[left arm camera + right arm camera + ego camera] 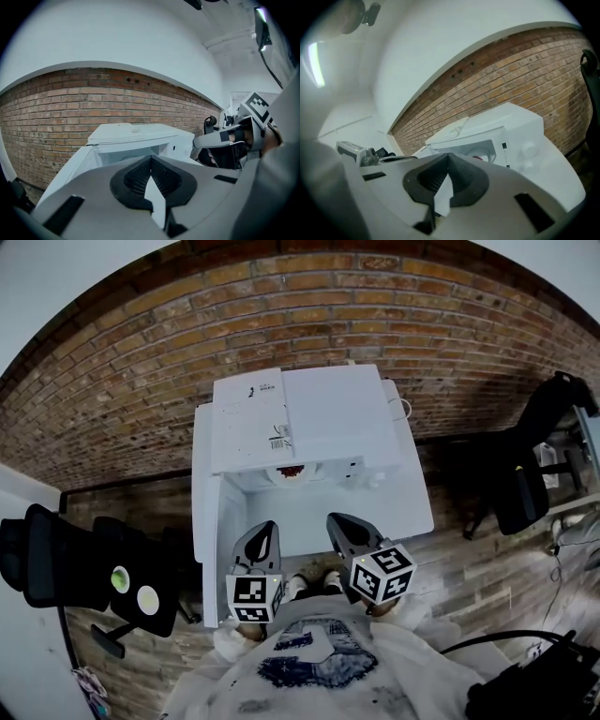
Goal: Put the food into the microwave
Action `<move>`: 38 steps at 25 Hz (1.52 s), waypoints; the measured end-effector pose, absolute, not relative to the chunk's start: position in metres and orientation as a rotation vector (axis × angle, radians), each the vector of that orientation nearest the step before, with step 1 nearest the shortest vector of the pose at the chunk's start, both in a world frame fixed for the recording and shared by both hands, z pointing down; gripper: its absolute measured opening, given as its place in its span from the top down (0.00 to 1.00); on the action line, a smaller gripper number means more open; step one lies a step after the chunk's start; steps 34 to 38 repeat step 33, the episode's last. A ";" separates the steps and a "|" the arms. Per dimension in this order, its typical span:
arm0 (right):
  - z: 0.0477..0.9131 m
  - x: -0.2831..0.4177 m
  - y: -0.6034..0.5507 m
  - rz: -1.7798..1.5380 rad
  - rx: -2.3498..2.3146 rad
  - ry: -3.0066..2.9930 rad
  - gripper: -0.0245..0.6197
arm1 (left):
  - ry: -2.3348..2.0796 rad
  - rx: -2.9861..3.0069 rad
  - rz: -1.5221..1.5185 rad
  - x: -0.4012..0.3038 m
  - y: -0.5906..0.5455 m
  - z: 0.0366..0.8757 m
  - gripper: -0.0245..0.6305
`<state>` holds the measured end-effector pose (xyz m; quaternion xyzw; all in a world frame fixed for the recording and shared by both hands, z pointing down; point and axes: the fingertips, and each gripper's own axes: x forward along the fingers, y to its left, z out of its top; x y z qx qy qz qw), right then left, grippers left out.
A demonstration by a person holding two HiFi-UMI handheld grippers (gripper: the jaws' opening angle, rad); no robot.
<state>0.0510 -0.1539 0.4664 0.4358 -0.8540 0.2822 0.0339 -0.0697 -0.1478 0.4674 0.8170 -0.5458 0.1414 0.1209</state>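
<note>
The white microwave (pixel 300 418) stands on a white table (pixel 412 507) against the brick wall, its door (pixel 207 540) swung open to the left. Inside its cavity sits a white plate of reddish food (pixel 289 472), also glimpsed through the opening in the right gripper view as the food (pixel 480 157). My left gripper (pixel 266 531) and right gripper (pixel 339 523) hover side by side at the table's near edge, in front of the opening. Both are shut with nothing held. The left gripper (pixel 151 160) points at the microwave (pixel 136 136); so does the right gripper (pixel 449 156).
A black office chair (pixel 56 563) stands at the left and another chair (pixel 530 474) at the right. A paper label (pixel 253 418) lies on the microwave's top. Cables (pixel 562 540) trail on the wooden floor at the right.
</note>
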 end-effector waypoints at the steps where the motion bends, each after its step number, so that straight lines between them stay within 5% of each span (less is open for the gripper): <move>1: 0.461 0.050 -0.153 0.826 1.340 -2.631 0.94 | -1.588 2.380 0.412 -0.070 -0.147 0.465 0.95; 38: 0.453 0.037 -0.159 0.670 1.311 -2.628 0.94 | -1.579 2.394 0.362 -0.075 -0.156 0.460 0.95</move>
